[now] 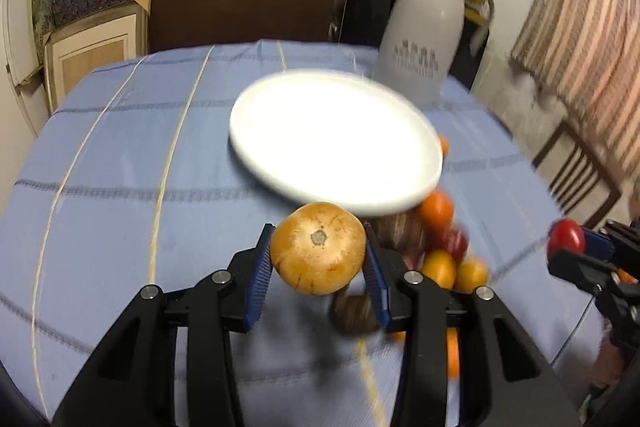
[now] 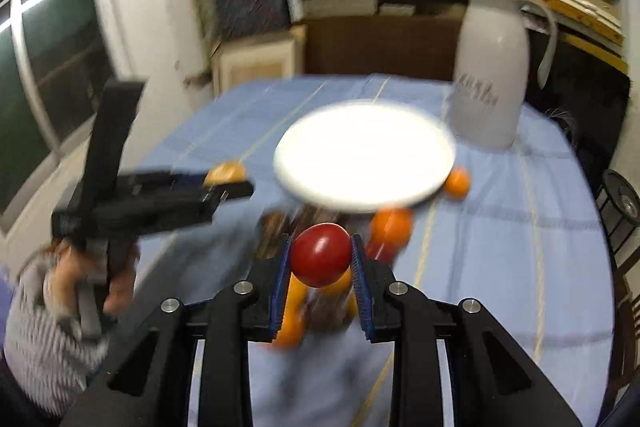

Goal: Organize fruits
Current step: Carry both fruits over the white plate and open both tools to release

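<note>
My left gripper (image 1: 319, 230) is shut on a round tan-yellow fruit (image 1: 318, 255), held above the blue tablecloth just in front of the white plate (image 1: 336, 143). The plate is bare. My right gripper (image 2: 321, 241) is shut on a red fruit (image 2: 322, 261), also raised in front of the plate (image 2: 364, 155). Under and beside both grippers lies a pile of fruit: oranges (image 1: 436, 211) (image 2: 392, 227), a red one (image 1: 456, 243) and dark brownish ones (image 1: 354, 311). One orange (image 2: 458, 183) sits alone at the plate's right edge. Each gripper shows in the other's view, blurred.
A tall white jug (image 1: 424, 39) (image 2: 492, 75) stands behind the plate at the right. The blue cloth covers the table (image 1: 140, 187). A wooden chair (image 1: 576, 171) stands at the right. A striped sleeve (image 2: 40, 327) holds the left gripper. Shelves stand behind the table.
</note>
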### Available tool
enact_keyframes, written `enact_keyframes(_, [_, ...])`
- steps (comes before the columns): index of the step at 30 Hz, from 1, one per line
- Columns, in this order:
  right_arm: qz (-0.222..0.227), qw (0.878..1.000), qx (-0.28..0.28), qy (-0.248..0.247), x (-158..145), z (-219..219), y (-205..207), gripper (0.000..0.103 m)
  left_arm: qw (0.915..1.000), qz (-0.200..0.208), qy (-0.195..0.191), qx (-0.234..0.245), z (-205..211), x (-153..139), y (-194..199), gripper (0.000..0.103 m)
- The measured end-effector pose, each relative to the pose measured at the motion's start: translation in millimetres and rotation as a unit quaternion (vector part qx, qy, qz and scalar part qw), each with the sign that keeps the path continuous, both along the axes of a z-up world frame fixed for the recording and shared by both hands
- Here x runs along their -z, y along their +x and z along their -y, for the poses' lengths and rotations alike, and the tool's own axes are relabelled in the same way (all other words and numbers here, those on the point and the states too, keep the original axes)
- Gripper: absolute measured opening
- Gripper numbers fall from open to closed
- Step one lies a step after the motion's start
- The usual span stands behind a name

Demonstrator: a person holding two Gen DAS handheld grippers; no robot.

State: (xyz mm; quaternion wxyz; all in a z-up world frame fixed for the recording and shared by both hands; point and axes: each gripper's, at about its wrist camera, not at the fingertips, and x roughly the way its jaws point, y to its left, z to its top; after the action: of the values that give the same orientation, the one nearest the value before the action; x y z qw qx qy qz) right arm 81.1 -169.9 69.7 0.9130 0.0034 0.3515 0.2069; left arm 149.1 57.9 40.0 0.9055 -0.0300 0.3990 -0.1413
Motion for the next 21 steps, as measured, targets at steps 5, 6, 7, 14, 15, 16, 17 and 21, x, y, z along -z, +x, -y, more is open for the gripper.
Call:
enact_keyframes(5, [-0.044, 0.998, 0.030, 0.044, 18, 5, 90, 0.029, 0.9996, -0.015, -0.021, -0.008, 17, 0, 64, 0.041])
enact_keyframes(6, [-0.053, 0.997, 0.033, 0.047, 25, 3, 102, 0.029, 0.9995, -0.024, -0.018, -0.012, 21, 8, 78, 0.041])
enact_keyframes(7, [-0.065, 0.996, 0.037, 0.050, 35, 2, 117, 0.029, 0.9992, -0.032, -0.020, -0.015, 23, 15, 87, 0.041])
enact_keyframes(14, [-0.100, 0.993, 0.044, 0.046, 73, -3, 166, 0.040, 0.9973, -0.069, -0.023, -0.007, 32, 51, 120, 0.043])
enact_keyframes(15, [-0.098, 0.993, 0.043, 0.048, 73, -2, 165, 0.045, 0.9978, -0.064, -0.017, -0.008, 33, 52, 119, 0.049])
enact_keyframes(16, [-0.092, 0.993, 0.045, 0.052, 71, 0, 165, 0.051, 0.9981, -0.059, -0.016, -0.010, 34, 50, 119, 0.061])
enact_keyframes(17, [-0.085, 0.994, 0.049, 0.053, 68, 3, 164, 0.051, 0.9984, -0.051, -0.018, -0.014, 33, 46, 117, 0.066])
enact_keyframes(21, [-0.034, 0.994, 0.053, 0.085, 32, 21, 138, 0.051, 0.9990, -0.022, -0.020, -0.034, 20, 26, 95, 0.072])
